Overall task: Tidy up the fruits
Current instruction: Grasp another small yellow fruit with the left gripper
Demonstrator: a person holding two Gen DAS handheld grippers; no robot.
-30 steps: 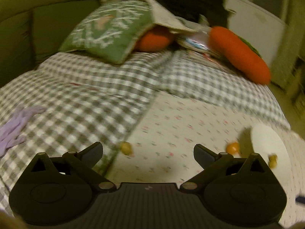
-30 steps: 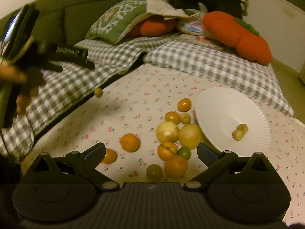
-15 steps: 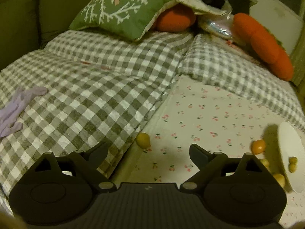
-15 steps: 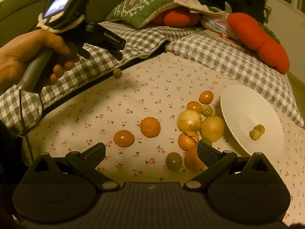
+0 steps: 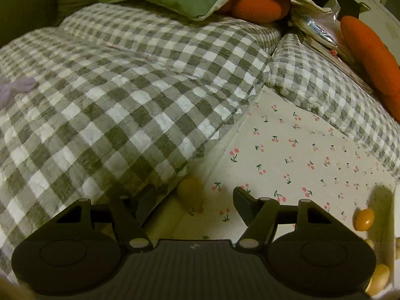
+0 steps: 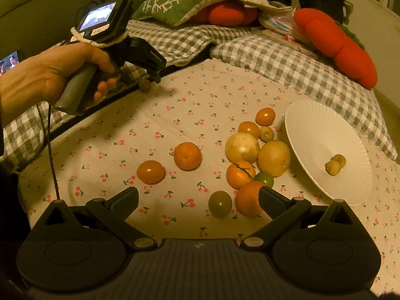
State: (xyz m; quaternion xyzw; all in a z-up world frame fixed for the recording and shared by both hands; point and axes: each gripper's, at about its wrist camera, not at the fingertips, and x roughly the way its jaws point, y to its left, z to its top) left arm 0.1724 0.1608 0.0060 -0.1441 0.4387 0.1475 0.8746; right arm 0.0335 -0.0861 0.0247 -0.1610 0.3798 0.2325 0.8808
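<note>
A small yellow-green fruit [image 5: 190,191] lies at the edge of the checked blanket, apart from the rest; it also shows in the right wrist view [image 6: 145,85]. My left gripper [image 5: 193,201] is open, its fingers on either side of this fruit and just short of it. Several oranges, yellow fruits and green ones [image 6: 241,147] lie on the cherry-print sheet beside a white plate [image 6: 312,125] that holds two small yellow fruits [image 6: 335,164]. My right gripper [image 6: 198,198] is open and empty, low over the sheet before a green fruit [image 6: 220,203] and an orange [image 6: 247,198].
A grey checked blanket [image 5: 112,95] rises on the left. A green pillow [image 6: 182,0] and orange plush cushions [image 6: 337,40] lie at the back. The sheet's left part [image 6: 112,155] holds two separate oranges.
My left gripper has moved forward and down to the lone small fruit, which now sits between its fingertips. My right gripper has drawn a little nearer the fruit pile.
</note>
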